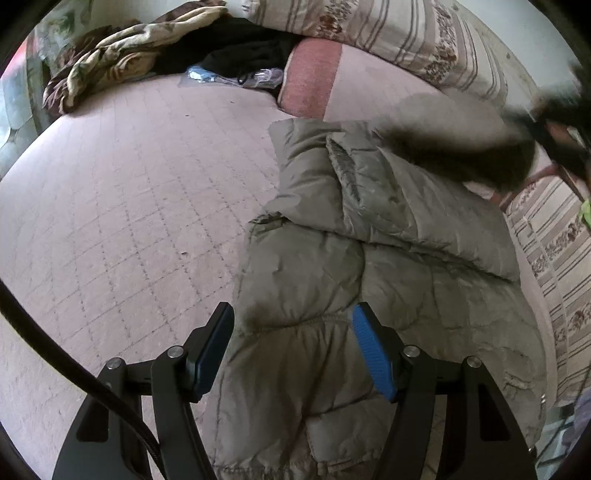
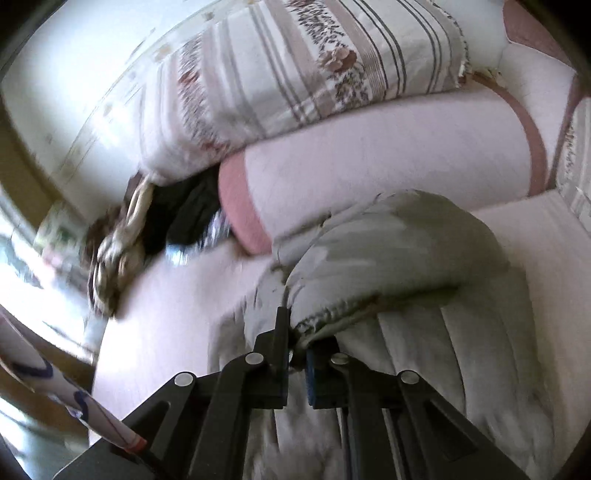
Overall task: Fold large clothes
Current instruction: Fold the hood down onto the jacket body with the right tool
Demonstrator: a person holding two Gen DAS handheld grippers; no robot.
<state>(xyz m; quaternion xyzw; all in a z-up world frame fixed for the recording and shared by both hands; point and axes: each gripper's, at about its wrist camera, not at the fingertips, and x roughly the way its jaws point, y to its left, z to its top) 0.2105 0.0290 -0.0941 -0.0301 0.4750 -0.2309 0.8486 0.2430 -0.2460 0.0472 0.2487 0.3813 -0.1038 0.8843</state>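
A grey-green quilted puffer jacket [image 1: 388, 258] lies on the pale pink quilted bed cover [image 1: 129, 203], right of the middle. My left gripper [image 1: 293, 325] is open and hovers over the jacket's near hem, its blue pads [image 1: 373, 354] apart. In the right wrist view my right gripper [image 2: 295, 347] is shut on a fold of the jacket [image 2: 388, 251] and lifts it, so the fabric humps up ahead. The right gripper shows blurred at the far right of the left wrist view [image 1: 554, 129]; dark fur trim [image 1: 461, 155] sits on the jacket near it.
A pink-ended bolster [image 1: 314, 81] and striped floral pillows [image 1: 406, 33] line the far side. A brown patterned blanket [image 1: 110, 62] and dark clothes [image 1: 240, 48] lie at the far left. More striped bedding [image 1: 554, 258] runs along the right.
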